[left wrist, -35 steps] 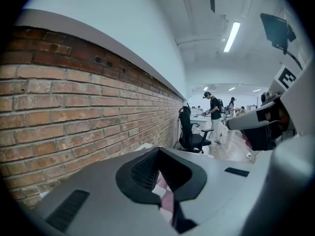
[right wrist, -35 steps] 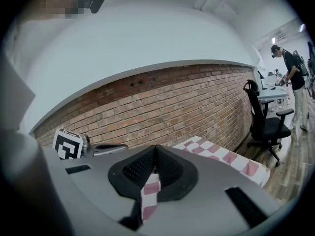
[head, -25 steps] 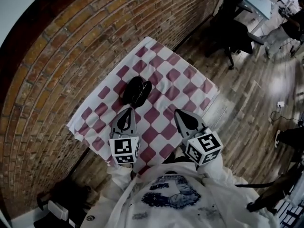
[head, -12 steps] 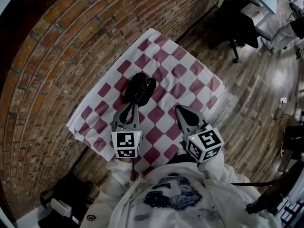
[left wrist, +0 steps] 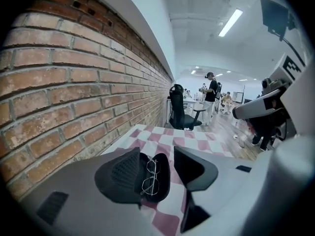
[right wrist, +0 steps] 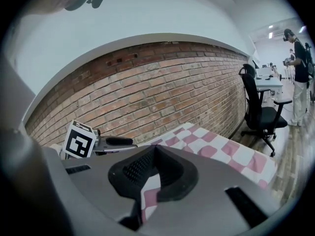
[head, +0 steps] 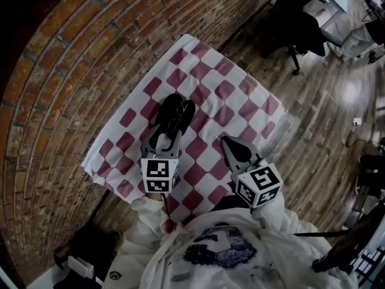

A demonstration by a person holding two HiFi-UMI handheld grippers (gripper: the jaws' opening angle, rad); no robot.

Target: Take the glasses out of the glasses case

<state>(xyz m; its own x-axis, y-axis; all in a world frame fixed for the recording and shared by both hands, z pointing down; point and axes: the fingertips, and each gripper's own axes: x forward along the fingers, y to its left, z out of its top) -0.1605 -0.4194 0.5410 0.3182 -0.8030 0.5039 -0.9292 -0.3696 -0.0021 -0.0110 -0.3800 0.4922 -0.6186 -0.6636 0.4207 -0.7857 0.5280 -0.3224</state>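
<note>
Left gripper view shows the glasses case [left wrist: 161,173] lying open on the checked cloth [left wrist: 197,136], a black oval shell with a dark lining. The glasses [left wrist: 149,175] rest inside it, folded: a thin, pale metal wire frame with two rounded clear lenses, one lens nearer the camera than the other. The left gripper [left wrist: 156,152] has just been opening its jaws, which now stand well apart. The case shows in the gap between them, partly hidden behind the left jaw, and neither pad presses on it.

In the head view the case [head: 175,114] sits near the middle of the red-and-white cloth [head: 222,92], closer to the brick wall [head: 72,71] side, with the left gripper [head: 165,136] pointing at its near end. The right gripper [head: 225,141] hovers over the cloth beside it, well apart from the case.

Right gripper view shows the right gripper [right wrist: 155,151] with its jaws together at the tips and nothing held between them; only cloth shows beneath.
</note>
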